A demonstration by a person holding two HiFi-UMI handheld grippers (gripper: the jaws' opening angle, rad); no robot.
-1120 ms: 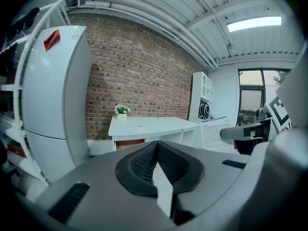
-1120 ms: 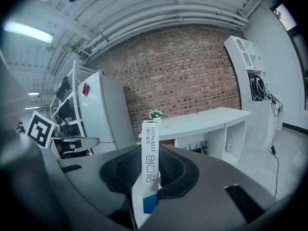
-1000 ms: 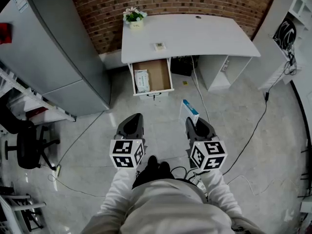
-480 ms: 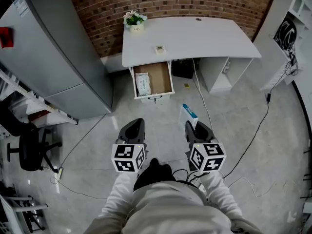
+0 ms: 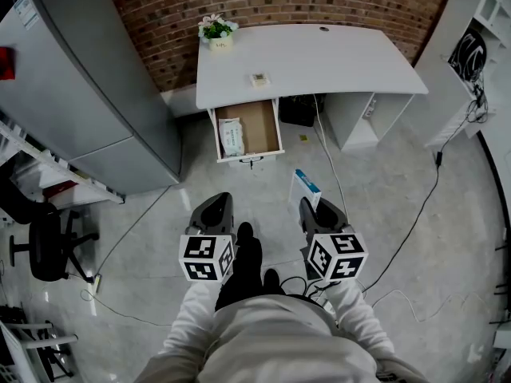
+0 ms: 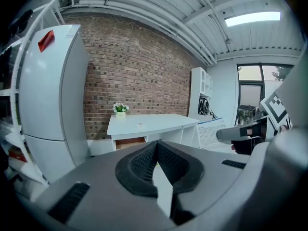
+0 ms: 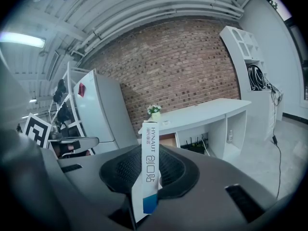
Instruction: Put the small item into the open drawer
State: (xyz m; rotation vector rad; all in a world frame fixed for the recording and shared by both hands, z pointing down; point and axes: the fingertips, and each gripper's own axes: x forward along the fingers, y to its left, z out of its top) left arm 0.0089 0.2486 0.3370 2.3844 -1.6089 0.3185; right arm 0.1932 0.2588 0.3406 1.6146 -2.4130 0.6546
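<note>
The white desk point(image 5: 319, 58) stands against the brick wall, with its wooden drawer point(image 5: 260, 126) pulled open at the left end; a white packet point(image 5: 231, 136) lies inside. My right gripper point(image 5: 313, 206) is shut on a slim white and blue box point(image 5: 304, 187), held upright on edge between the pads point(image 7: 150, 170). It is still well short of the drawer, over the floor. My left gripper point(image 5: 215, 204) hovers beside it, jaws shut with nothing between them point(image 6: 156, 146). The desk point(image 7: 202, 112) and drawer point(image 6: 129, 140) lie straight ahead in both gripper views.
A small tag-like item point(image 5: 259, 78) and a potted plant point(image 5: 217, 29) sit on the desk. A grey fridge point(image 5: 88, 78) stands at the left, an office chair point(image 5: 44, 242) at the lower left. Cables point(image 5: 415, 214) trail over the floor; white shelving point(image 5: 479, 46) is at the right.
The person's dark shoe has stepped forward between the two grippers. Both grippers have stayed level with each other, the box still held in the right one.
</note>
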